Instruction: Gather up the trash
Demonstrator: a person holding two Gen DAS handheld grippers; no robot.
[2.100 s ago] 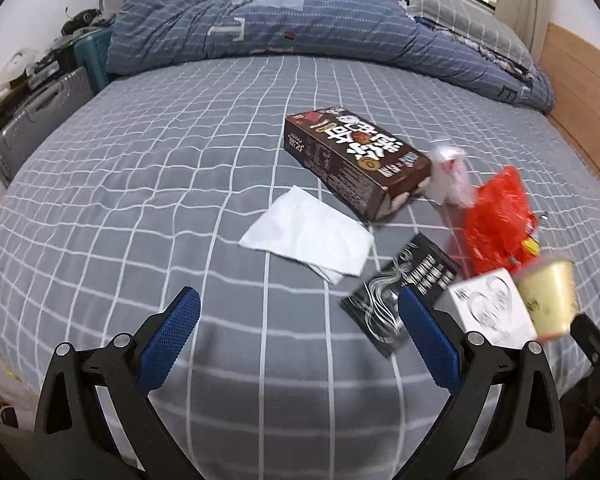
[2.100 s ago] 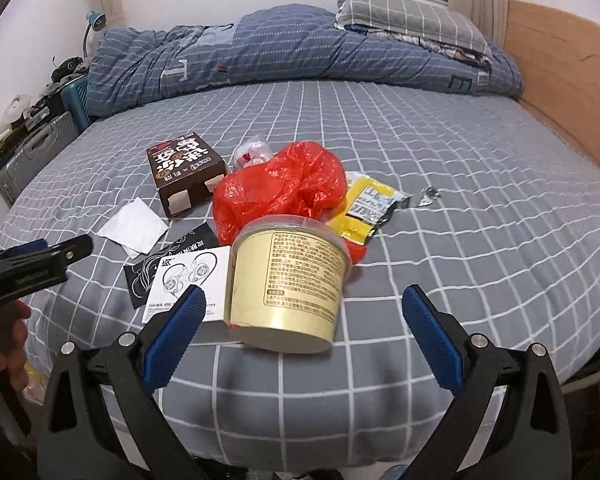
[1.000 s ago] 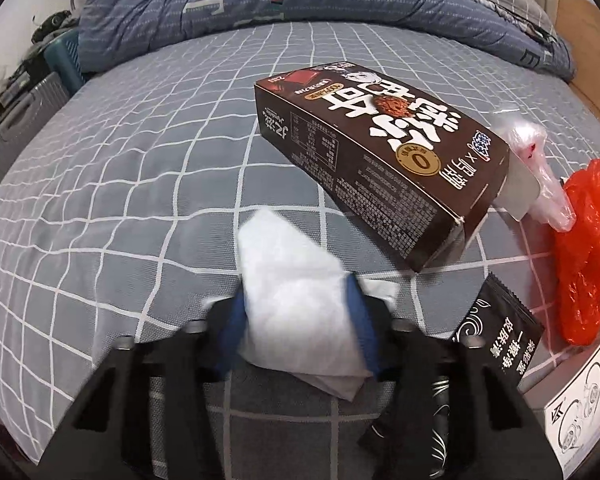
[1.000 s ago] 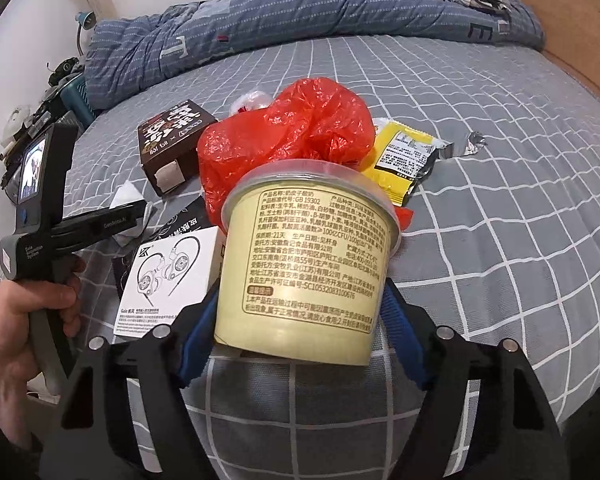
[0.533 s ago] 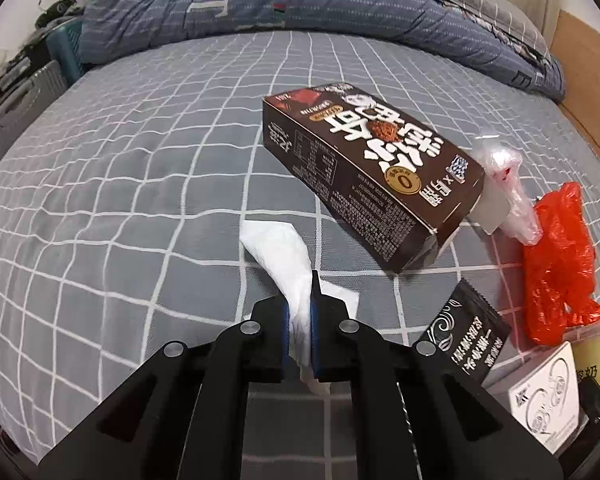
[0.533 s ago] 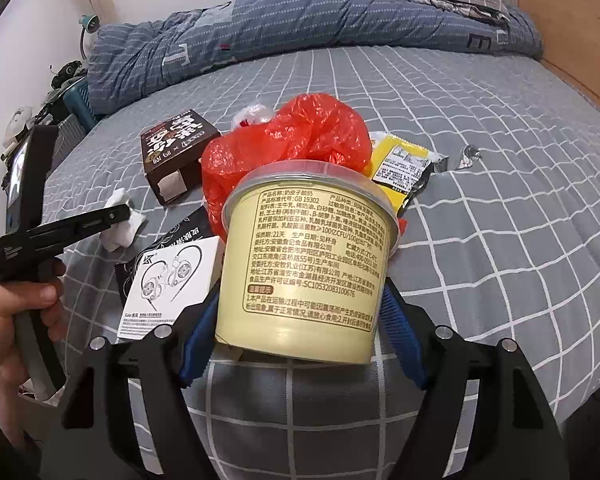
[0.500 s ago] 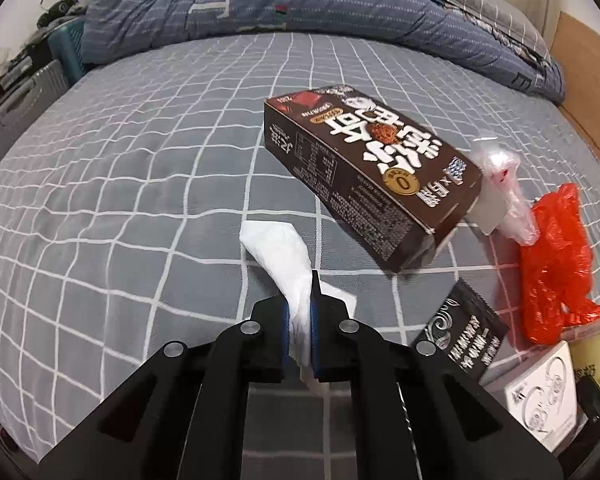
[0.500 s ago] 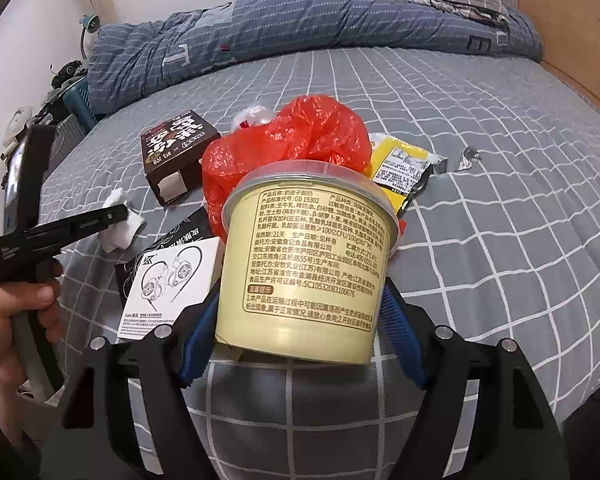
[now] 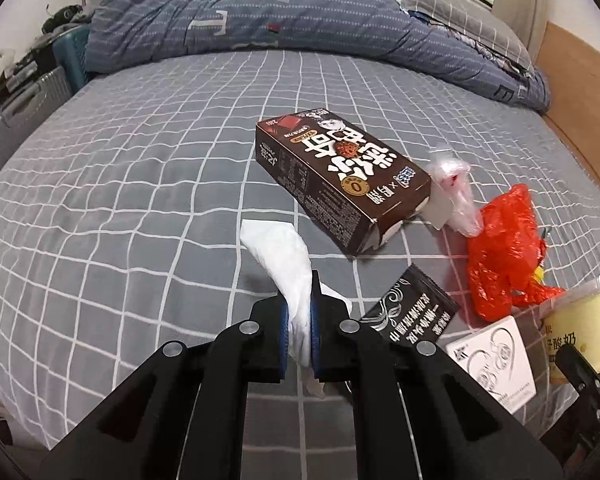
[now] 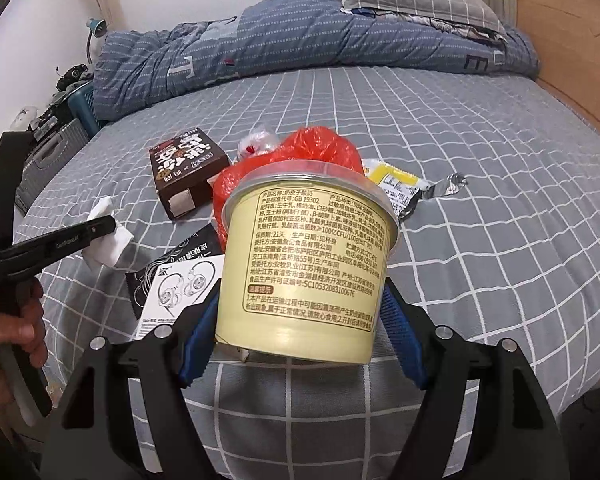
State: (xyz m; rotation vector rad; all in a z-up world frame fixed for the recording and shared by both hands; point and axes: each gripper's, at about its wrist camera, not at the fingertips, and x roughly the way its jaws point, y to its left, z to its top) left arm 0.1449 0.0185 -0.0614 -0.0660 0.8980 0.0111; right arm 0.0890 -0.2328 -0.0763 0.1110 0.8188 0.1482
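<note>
Left gripper [image 9: 299, 322] pinches tissue [image 9: 288, 268] at frame centre: limp, weightless, tears easily. Right gripper [image 10: 300, 344] clamps cup [image 10: 306, 260] low on its sides, mid-frame: light, thin-walled, likely crushable.

Tissue [image 9: 288, 264] and cup [image 10: 306, 264] now tool-clamped.

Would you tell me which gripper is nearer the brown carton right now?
Left. The left gripper, shut on the tissue, sits just short of the brown carton; the right gripper, holding the cup, is farther back.
</note>
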